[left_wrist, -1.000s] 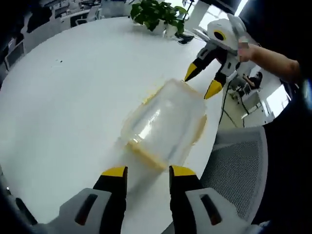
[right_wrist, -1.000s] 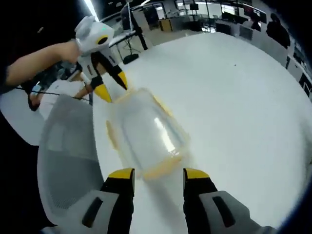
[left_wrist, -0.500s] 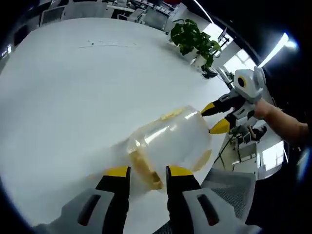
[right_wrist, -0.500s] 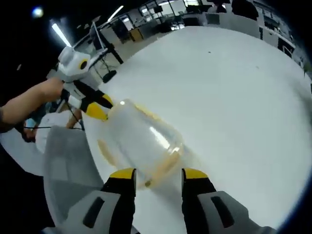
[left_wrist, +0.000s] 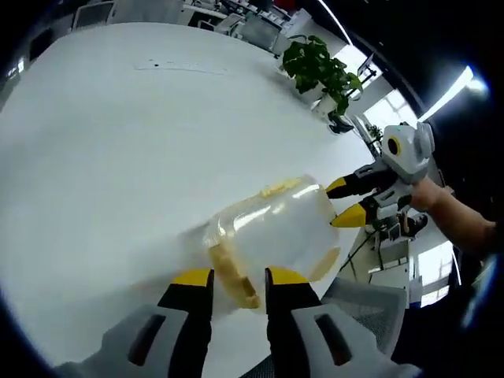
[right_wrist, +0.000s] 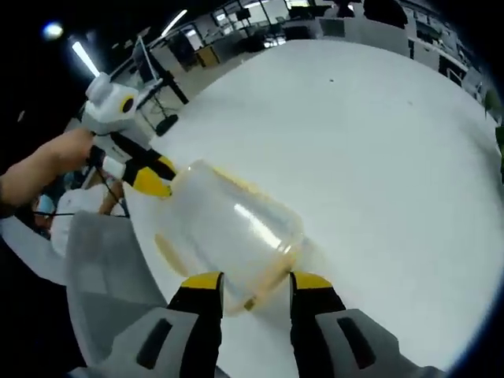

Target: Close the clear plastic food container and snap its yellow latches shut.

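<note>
The clear plastic container [left_wrist: 276,228] lies on the white table [left_wrist: 118,134] with its lid on. A yellow latch [left_wrist: 235,277] on its near end sits between the jaws of my left gripper [left_wrist: 239,277], which is open and close around it. At the far end, my right gripper [left_wrist: 343,203] has its yellow tips against the container, jaws apart. In the right gripper view the container [right_wrist: 228,228] runs away from my right gripper [right_wrist: 253,282], whose open jaws straddle the near yellow latch [right_wrist: 260,293]. The left gripper [right_wrist: 150,177] meets the opposite end.
A grey mesh chair [left_wrist: 366,307] stands at the table's edge beside the container, also seen as the chair [right_wrist: 98,268]. A potted plant [left_wrist: 319,67] sits at the far table edge. A person's hand [left_wrist: 445,213] holds the right gripper. Desks fill the office behind.
Both grippers have moved in from short of the container to its two ends. Their jaws now straddle the end latches and stand a little narrower than before.
</note>
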`<control>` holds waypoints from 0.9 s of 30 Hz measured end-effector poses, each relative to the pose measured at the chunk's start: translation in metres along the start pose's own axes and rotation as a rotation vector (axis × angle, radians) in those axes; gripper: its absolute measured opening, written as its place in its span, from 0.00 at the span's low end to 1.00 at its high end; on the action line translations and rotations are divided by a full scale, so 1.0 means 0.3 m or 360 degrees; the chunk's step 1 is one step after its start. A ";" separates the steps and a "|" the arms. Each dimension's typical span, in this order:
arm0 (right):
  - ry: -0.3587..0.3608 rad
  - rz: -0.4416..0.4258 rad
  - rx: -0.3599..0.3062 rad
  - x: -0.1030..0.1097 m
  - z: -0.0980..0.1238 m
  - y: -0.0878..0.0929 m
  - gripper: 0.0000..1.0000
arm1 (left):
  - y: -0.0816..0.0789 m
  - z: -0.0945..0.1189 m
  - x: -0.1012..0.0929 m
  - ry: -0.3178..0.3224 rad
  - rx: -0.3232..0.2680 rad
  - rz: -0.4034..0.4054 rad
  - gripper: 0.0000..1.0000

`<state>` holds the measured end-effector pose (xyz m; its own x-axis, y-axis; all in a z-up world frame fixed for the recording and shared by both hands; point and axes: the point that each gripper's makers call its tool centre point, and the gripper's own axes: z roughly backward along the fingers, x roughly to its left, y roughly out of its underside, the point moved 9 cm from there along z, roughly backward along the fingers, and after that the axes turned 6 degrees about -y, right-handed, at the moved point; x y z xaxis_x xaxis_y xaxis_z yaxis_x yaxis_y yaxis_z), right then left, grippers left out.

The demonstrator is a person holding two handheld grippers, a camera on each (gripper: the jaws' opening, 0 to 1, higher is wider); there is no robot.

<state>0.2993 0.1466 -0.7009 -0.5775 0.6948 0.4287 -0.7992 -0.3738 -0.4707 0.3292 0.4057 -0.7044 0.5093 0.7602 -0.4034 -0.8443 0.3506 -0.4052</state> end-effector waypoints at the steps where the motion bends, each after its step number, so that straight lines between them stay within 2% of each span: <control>1: 0.0000 -0.0008 -0.0001 0.000 0.000 0.001 0.32 | 0.001 -0.002 -0.001 0.0003 0.0000 0.0006 0.25; 7: -0.0003 -0.0120 -0.0022 0.004 -0.002 0.008 0.31 | 0.007 -0.014 -0.006 0.0020 -0.0024 -0.0001 0.28; 11: 0.0021 -0.0124 -0.0009 0.015 -0.003 0.003 0.30 | 0.007 -0.011 -0.011 0.0015 -0.0024 0.0016 0.27; 13: 0.0034 -0.0124 0.0000 0.018 -0.004 0.001 0.29 | 0.006 -0.018 -0.011 0.0011 -0.0021 0.0078 0.27; 17: 0.0038 -0.0128 -0.0006 0.022 -0.004 0.004 0.28 | 0.008 -0.016 -0.012 0.0019 -0.0024 0.0068 0.25; 20: 0.0030 -0.0141 -0.0008 0.020 -0.005 0.005 0.27 | 0.013 -0.017 -0.013 0.0028 -0.0044 0.0111 0.22; 21: 0.0020 -0.0127 -0.0004 0.021 -0.006 0.004 0.27 | 0.016 -0.002 -0.031 0.0126 -0.0035 0.0159 0.22; 22: 0.0030 -0.0124 -0.0005 0.021 -0.004 0.003 0.27 | 0.013 0.017 -0.014 0.0036 -0.0049 0.0112 0.22; 24: 0.0016 -0.0119 -0.0017 0.017 -0.004 0.008 0.26 | 0.010 0.013 -0.015 0.0029 -0.0049 0.0097 0.22; 25: -0.0004 -0.0151 -0.0037 0.008 -0.003 0.008 0.24 | 0.011 -0.010 -0.021 0.0030 -0.0042 0.0115 0.21; 27: -0.0061 -0.0304 -0.0089 -0.010 -0.002 0.016 0.21 | 0.011 -0.016 -0.026 0.0012 -0.0043 0.0141 0.21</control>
<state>0.2972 0.1430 -0.7048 -0.4233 0.7256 0.5426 -0.8848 -0.2024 -0.4196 0.3233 0.3983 -0.7066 0.4343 0.7832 -0.4449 -0.8812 0.2672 -0.3899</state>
